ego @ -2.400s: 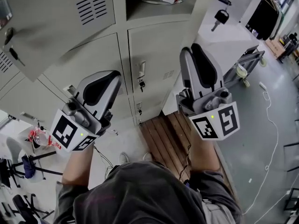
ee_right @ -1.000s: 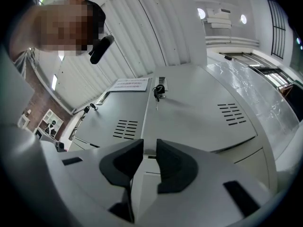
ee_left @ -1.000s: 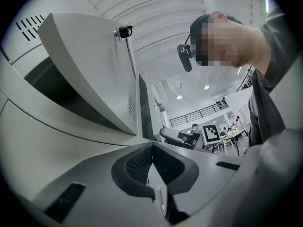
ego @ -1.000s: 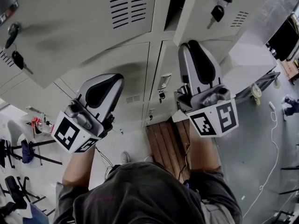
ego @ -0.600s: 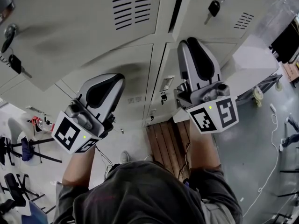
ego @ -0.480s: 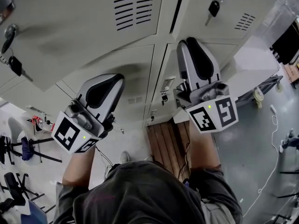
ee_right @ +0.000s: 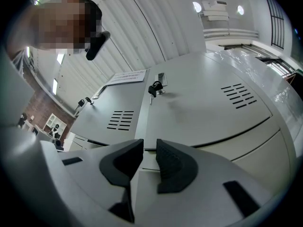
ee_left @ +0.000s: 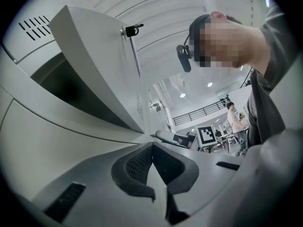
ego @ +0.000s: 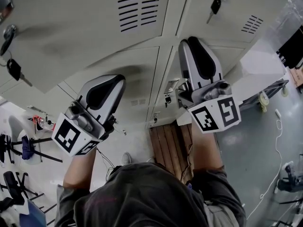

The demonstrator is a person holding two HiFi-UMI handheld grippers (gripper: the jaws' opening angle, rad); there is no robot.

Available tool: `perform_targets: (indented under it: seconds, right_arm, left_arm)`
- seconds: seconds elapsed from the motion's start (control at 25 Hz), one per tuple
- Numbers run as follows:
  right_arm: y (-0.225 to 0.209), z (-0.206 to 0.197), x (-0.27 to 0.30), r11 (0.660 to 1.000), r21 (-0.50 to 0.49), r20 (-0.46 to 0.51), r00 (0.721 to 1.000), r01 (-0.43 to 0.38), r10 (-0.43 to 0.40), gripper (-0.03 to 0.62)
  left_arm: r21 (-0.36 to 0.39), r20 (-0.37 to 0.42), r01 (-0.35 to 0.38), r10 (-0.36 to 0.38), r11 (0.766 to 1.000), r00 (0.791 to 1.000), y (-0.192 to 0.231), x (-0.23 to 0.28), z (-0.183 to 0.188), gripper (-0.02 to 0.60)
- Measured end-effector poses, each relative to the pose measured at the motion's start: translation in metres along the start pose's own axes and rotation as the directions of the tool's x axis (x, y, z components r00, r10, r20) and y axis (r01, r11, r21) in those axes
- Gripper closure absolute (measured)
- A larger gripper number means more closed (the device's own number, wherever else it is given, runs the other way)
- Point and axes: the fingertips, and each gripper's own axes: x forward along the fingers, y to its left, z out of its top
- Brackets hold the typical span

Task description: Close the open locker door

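Locker door (ee_left: 94, 65) ajar; left hand-held gripper (ee_left: 152, 146) pressed together, right hand-held gripper (ee_right: 150, 144) narrowly apart; placard (ee_right: 125, 77) print unreadable.

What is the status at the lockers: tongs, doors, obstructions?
Left tongs shut, empty. Right tongs slightly apart, empty, by right door. Right door looks nearly closed; left door stands open. Nothing seen blocking either.

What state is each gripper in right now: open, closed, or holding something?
Left gripper: closed, jaws together, holding nothing.
Right gripper: open by a narrow gap, holding nothing.
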Motion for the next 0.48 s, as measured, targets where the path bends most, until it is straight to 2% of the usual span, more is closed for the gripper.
perform_targets:
  seconds: [0.48]
  right_arm:
    - [-0.0015,-0.0061,0.0042,1.0,0.01,-0.008,1.0,-0.013,0.014,0.5]
  left_arm:
    - [0.005,-0.004,-0.019,0.019,1.0,1.0,0.0018,-0.0006,-0.0003,0.566]
